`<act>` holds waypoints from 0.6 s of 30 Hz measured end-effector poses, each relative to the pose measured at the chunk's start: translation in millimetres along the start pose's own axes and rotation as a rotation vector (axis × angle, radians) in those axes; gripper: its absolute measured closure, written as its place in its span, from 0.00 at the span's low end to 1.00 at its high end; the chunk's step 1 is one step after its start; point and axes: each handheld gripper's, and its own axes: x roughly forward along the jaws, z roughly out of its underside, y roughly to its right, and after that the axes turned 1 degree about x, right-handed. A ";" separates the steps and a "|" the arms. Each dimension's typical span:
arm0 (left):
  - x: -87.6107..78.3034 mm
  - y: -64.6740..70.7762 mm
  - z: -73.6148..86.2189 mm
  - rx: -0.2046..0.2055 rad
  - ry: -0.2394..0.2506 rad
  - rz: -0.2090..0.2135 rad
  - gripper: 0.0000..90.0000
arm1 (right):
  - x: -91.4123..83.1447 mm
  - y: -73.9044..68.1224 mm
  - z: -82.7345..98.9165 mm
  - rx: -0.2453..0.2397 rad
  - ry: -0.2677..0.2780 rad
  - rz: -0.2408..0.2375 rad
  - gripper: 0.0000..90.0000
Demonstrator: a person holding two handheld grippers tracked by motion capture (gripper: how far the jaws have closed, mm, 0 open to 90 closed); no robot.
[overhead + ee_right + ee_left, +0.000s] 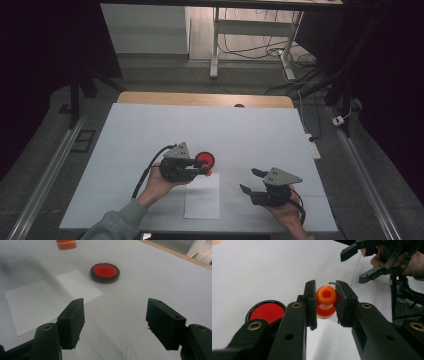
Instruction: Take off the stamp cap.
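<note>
1. Left of centre in the high view, your left hand-held gripper (204,169) is pinching a small orange spool (326,302), jaws pressed against its two sides. In the left gripper view the spool's bore faces the camera, so its long axis runs along the jaws, not across them.

2. Just beside that grip, touching it in the high view, sits the red disc in its black rim (205,160). In the left gripper view the disc (266,312) lies at lower left, close alongside the left jaw, flat on the counter (150,130).

3. Lower centre of the high view, the white paper sheet (202,196) lies flat below the spool, between your two hands.

4. Lower right of the high view, your right hand-held gripper (250,181) is spread wide with nothing between the jaws, well apart from the spool. In the right gripper view (115,322) the disc (105,272) lies ahead, above centre.

5. Judgement: the left hand is the nearer one; the disc lies right beside the spool, so any placing is a short move.
</note>
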 end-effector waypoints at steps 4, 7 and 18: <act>-0.4 0.1 -0.4 0.004 0.002 -0.006 0.80 | 4.7 -3.1 -3.6 -0.013 -0.008 -0.012 0.34; 0.8 -0.6 0.0 0.000 -0.003 -0.005 0.80 | 7.1 -6.9 -5.9 -0.019 -0.003 -0.020 0.34; 2.7 -0.4 0.2 0.000 -0.008 -0.005 0.80 | 15.2 -16.7 -11.9 -0.029 -0.009 -0.049 0.34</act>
